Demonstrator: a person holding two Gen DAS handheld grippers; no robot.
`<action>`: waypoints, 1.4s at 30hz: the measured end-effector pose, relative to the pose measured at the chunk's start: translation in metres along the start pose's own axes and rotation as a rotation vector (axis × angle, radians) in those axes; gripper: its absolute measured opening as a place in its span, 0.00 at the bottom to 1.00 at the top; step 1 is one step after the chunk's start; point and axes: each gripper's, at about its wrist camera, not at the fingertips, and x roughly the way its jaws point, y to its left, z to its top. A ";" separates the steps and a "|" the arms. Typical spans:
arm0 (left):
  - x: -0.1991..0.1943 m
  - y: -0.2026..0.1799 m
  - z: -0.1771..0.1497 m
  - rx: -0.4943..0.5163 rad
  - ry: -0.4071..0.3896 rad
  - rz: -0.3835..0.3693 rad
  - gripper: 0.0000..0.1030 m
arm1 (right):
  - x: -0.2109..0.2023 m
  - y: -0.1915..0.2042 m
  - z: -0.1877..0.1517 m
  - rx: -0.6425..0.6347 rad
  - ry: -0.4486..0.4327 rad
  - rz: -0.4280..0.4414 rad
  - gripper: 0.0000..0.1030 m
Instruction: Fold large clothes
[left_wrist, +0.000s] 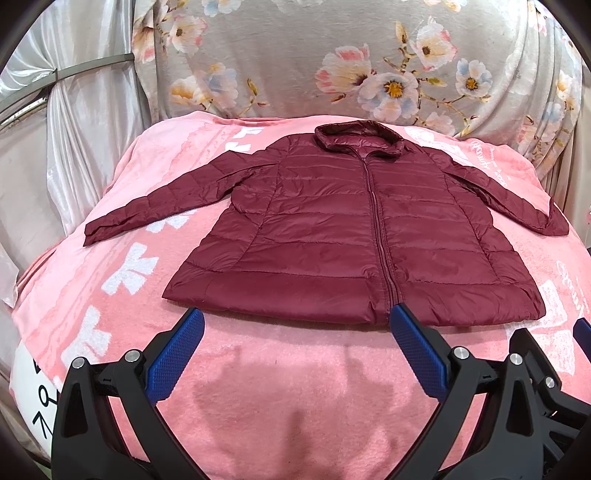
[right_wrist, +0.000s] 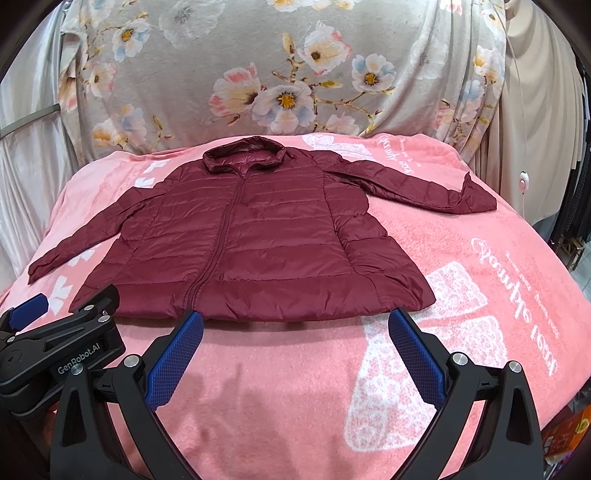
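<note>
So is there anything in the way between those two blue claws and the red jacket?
Nothing visible. The jacket lies spread flat and zipped on the pink blanket, with only bare blanket between its hem and the open left gripper and the open right gripper. Neither touches it yet.

The jacket (left_wrist: 332, 229) lies flat mid-blanket (left_wrist: 295, 369), hood at twelve o'clock, seemingly clear of both grippers at six.

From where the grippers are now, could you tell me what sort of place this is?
Probably a home room set up for folding: a maroon puffer jacket lies flat on a pink blanket, with a floral sheet draped behind and pale curtains to the side.
</note>
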 end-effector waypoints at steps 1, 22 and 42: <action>0.000 0.002 0.000 0.000 0.000 -0.002 0.95 | 0.000 0.000 0.000 0.000 -0.001 0.000 0.95; 0.003 0.007 -0.006 -0.001 0.004 0.006 0.95 | 0.005 -0.001 -0.004 0.007 0.005 0.006 0.95; 0.003 0.007 -0.006 -0.001 0.005 0.006 0.95 | 0.005 -0.001 -0.002 0.007 0.004 0.003 0.95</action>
